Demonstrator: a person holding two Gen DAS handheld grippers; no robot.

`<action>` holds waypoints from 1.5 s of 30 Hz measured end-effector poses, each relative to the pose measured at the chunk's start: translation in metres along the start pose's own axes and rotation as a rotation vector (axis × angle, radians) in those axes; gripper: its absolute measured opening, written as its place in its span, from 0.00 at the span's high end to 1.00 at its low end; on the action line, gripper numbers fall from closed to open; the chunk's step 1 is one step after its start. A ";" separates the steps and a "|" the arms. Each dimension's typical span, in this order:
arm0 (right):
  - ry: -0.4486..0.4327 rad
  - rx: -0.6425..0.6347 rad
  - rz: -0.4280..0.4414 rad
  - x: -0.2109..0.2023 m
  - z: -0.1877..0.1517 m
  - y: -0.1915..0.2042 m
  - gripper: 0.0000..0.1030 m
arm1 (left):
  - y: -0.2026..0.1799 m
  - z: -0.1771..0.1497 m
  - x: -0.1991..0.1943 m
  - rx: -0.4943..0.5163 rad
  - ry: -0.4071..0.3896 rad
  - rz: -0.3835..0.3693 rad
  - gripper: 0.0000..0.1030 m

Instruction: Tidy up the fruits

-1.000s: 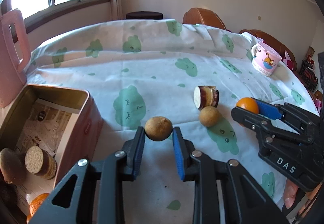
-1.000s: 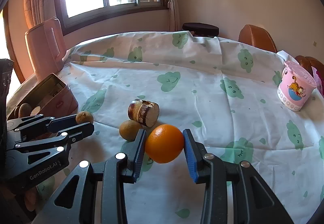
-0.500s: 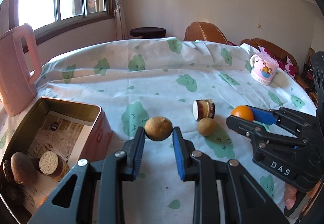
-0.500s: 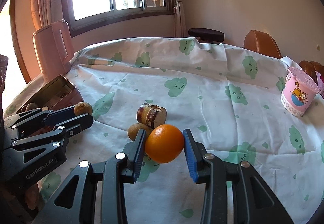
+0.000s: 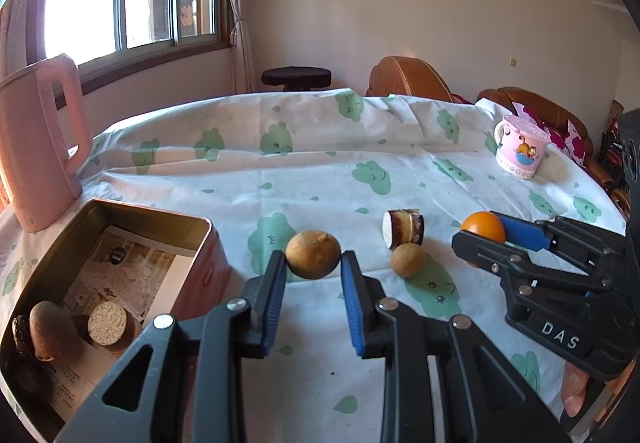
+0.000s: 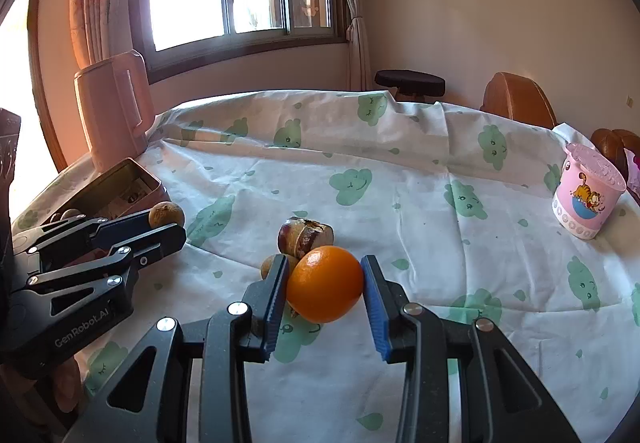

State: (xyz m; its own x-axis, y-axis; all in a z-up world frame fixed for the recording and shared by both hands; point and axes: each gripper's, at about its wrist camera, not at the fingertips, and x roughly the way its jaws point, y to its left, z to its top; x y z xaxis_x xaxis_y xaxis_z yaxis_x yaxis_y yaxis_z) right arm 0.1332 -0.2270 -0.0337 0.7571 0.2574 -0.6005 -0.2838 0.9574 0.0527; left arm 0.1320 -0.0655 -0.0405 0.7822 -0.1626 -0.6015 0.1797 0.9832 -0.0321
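My left gripper (image 5: 313, 263) is shut on a round brown fruit (image 5: 313, 254), held above the cloth just right of the pink tin box (image 5: 208, 239). In the right wrist view that fruit (image 6: 166, 213) shows at the tip of the left gripper (image 6: 168, 221). My right gripper (image 6: 325, 283) is shut on an orange (image 6: 325, 285); the orange (image 5: 483, 226) appears at the right in the left wrist view. On the cloth lie a second brown fruit (image 5: 407, 259) and a cut purple-skinned piece (image 5: 403, 227). The tin holds a brown fruit (image 5: 50, 329) and a cut round piece (image 5: 107, 323).
A pink jug (image 5: 38, 139) stands behind the tin at the left. A pink cartoon cup (image 5: 520, 149) sits at the far right of the table (image 5: 320, 171). Brown chairs (image 5: 408, 77) and a dark stool (image 5: 296, 77) stand beyond the far edge.
Both views have tilted upward, so the table and its things sit lower in frame and more wall and window show. Each gripper keeps its fruit; more of the tin's inside is visible.
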 end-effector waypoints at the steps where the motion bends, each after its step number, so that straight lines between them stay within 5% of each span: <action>1: -0.004 0.000 -0.001 -0.001 0.000 0.000 0.62 | 0.000 0.000 -0.001 -0.001 -0.005 0.003 0.72; 45: -0.092 0.011 -0.008 -0.017 -0.001 -0.004 0.62 | 0.000 0.002 -0.020 -0.005 -0.100 0.040 0.72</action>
State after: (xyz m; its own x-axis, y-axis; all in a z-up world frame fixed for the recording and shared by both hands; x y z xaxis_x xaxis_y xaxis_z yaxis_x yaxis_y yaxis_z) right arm 0.1208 -0.2352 -0.0250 0.8105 0.2601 -0.5249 -0.2712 0.9608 0.0574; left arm 0.1173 -0.0619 -0.0272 0.8446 -0.1303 -0.5193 0.1440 0.9895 -0.0141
